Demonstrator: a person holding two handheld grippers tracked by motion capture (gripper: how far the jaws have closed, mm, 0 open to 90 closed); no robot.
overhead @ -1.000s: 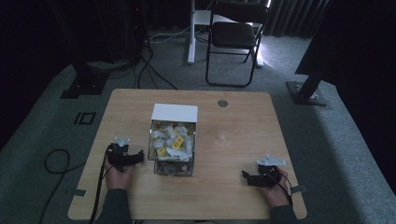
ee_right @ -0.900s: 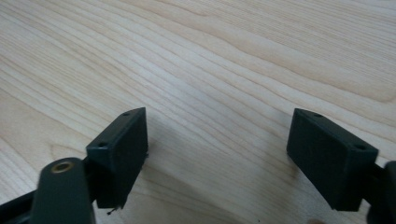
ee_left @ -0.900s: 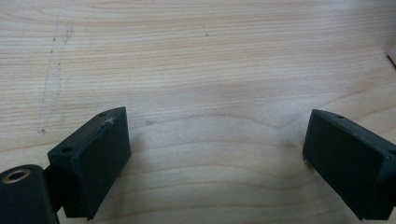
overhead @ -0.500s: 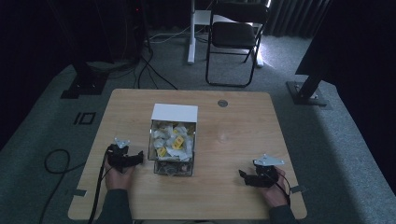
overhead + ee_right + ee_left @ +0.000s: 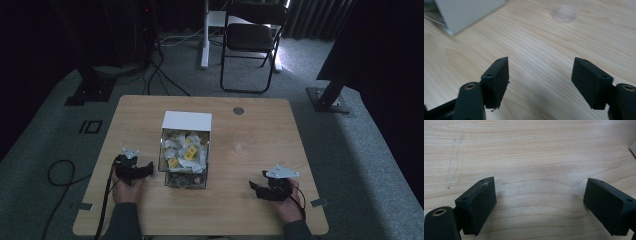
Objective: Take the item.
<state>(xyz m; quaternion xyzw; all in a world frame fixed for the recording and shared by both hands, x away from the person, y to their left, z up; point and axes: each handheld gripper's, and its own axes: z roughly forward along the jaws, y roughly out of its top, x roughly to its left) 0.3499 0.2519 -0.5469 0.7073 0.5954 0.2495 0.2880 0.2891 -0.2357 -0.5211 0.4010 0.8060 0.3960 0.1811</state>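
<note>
- A black cable lies looped on the grey carpet off the desk's left edge.
- The left tongs rest near the desk's front-left corner, held by the person's left hand, tips pointing toward the box and stopping just beside its left wall.
- In the left gripper view the left tongs stand wide, with bare wood grain between the two black jaws and nothing held.
- A clear-walled box with a white top panel stands at the middle of the desk, a little left of centre; it is heaped with small white and yellow packets, too small to tell apart further.
- A small round grey disc sits flush in the desktop near the rear edge.
- The right tongs lie near the desk's front-right corner in the right hand, a grey three-cornered plate on top, tips pointing left, well apart from the box.
- In the right gripper view the right tongs are also wide and hold nothing; the box's pale corner shows at upper left.
- Beyond the rear edge a dark folding chair stands on the carpet.
</note>
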